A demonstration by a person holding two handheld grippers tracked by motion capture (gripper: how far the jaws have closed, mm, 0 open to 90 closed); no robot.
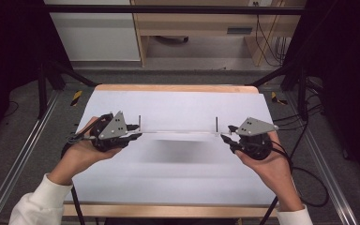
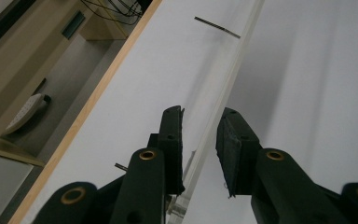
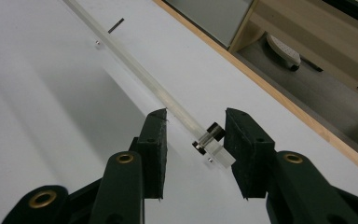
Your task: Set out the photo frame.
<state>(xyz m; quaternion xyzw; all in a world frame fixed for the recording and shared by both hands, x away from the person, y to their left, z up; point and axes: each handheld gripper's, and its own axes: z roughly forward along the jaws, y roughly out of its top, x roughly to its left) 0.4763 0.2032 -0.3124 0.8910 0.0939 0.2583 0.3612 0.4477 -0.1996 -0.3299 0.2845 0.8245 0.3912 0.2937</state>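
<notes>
Left claw (image 1: 138, 133) and right claw (image 1: 226, 136) each part-open around an end of the clear rod (image 1: 178, 133), grip uncertain, white surface (image 1: 178, 178) bare to its wooden edges.

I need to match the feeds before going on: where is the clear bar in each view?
High view: clear bar spans the middle, between both grippers.
Left gripper view: it runs from between the jaws toward the top.
Right gripper view: diagonal, upper left to the jaws.
Shared landmark: wooden table edge.
</notes>
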